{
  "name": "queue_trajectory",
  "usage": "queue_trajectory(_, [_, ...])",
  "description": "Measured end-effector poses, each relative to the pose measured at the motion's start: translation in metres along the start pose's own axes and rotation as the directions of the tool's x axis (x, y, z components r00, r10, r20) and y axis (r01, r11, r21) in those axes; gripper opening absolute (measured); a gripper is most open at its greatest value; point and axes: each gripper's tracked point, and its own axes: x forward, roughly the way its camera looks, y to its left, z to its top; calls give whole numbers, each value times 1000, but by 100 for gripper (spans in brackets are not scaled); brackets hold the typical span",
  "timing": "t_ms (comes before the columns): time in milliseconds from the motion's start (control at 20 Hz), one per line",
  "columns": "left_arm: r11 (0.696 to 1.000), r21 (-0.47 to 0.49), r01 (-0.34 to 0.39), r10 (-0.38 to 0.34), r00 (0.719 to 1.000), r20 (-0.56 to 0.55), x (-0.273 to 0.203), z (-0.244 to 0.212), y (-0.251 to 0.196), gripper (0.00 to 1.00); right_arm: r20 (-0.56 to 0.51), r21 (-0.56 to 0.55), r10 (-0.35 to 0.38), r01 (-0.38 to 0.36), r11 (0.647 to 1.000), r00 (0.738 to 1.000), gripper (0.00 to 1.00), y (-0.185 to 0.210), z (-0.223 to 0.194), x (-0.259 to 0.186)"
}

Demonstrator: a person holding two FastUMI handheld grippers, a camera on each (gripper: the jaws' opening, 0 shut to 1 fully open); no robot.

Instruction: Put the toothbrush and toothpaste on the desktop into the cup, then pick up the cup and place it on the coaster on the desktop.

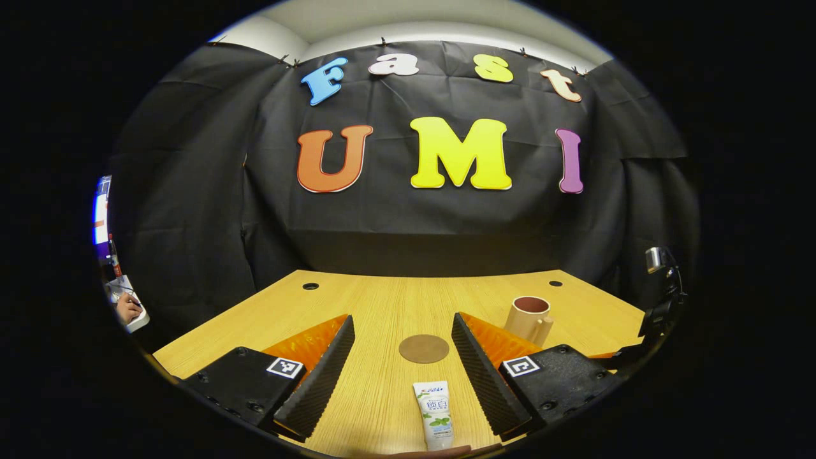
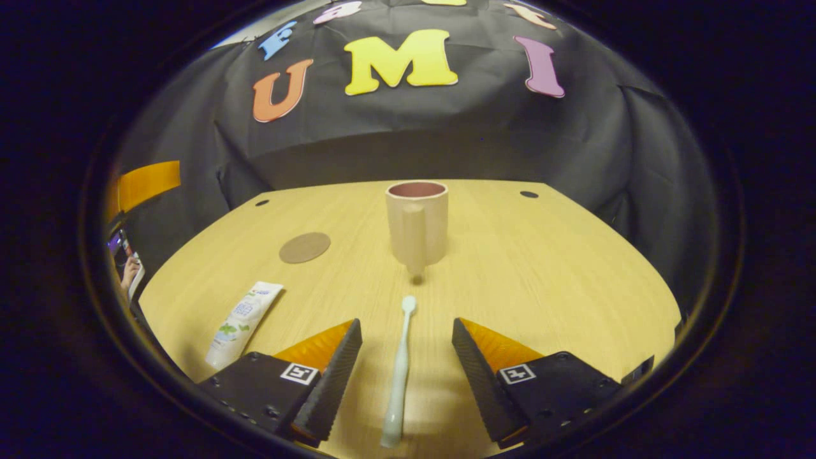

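Observation:
In the left gripper view, a white toothpaste tube (image 1: 435, 414) lies flat on the wooden desktop (image 1: 382, 306) between the spread fingers of my left gripper (image 1: 403, 376), which is open above it. Beyond it lies a round brown coaster (image 1: 424, 349), and a beige cup (image 1: 530, 319) stands to the right. In the right gripper view, a pale toothbrush (image 2: 399, 370) lies lengthwise between the fingers of my open right gripper (image 2: 405, 376), bristle end toward the cup (image 2: 417, 222). The coaster (image 2: 305, 247) and toothpaste tube (image 2: 241, 324) lie to the left.
Cable holes (image 1: 310, 286) mark the desktop's far corners. A camera mount on a black arm (image 1: 663, 299) stands at the right edge in the left gripper view. A person's hand (image 1: 127, 309) rests on something at the far left, off the desk.

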Motion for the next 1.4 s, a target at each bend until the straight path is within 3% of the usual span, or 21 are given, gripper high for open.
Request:
queue_trajectory(100, [1000, -2, 2, -2, 1000, -8, 1, -5, 0, 98, -30, 9, 3, -2, 1000, 1000, 73, 1, -8, 5])
queue_trajectory(200, [1000, -3, 6, -6, 1000, -18, 3, -10, 0, 98, -58, 27, 6, -4, 1000, 998, 67, 2, -13, 8])
queue_trajectory(300, [1000, -9, 15, -15, 999, -34, 5, -16, -1, 98, -56, 14, 20, -19, 1000, 998, 51, 4, -14, 9])
queue_trajectory(350, [1000, -19, 16, -17, 998, -54, 6, -21, -1, 98, -61, 25, 18, -16, 1000, 998, 51, 2, -14, 10])
queue_trajectory(450, [999, -42, 31, -36, 992, -118, 7, -37, -5, 98, -74, 73, 39, -34, 997, 996, 12, 5, -15, 10])
queue_trajectory(500, [998, -54, 41, -48, 987, -151, 8, -46, -9, 98, -78, 66, 42, -37, 997, 996, 8, 4, -14, 10])
queue_trajectory(650, [998, -55, 37, -49, 970, -238, 7, -66, -11, 98, -69, 58, 37, -33, 998, 997, 8, 2, -13, 8])
queue_trajectory(750, [999, -38, 18, -28, 958, -286, 6, -81, -6, 98, -45, 31, 12, -10, 999, 999, 0, -5, -9, 6])
queue_trajectory(1100, [998, -15, 62, -62, 908, -414, -6, -123, -23, 93, 64, 48, 49, -52, 997, 997, 1, -7, 20, -21])
queue_trajectory(1300, [997, -48, 64, -79, 868, -490, -16, -150, -33, 93, 104, 23, 42, -44, 999, 994, 1, -9, 27, -31])
queue_trajectory(1350, [996, -64, 62, -86, 846, -526, -18, -161, -36, 98, 114, 17, 57, -59, 998, 992, 1, -5, 28, -35])
queue_trajectory(1400, [996, -69, 64, -91, 838, -539, -19, -164, -38, 88, 137, 9, 83, -85, 996, 987, 1, 1, 33, -41])
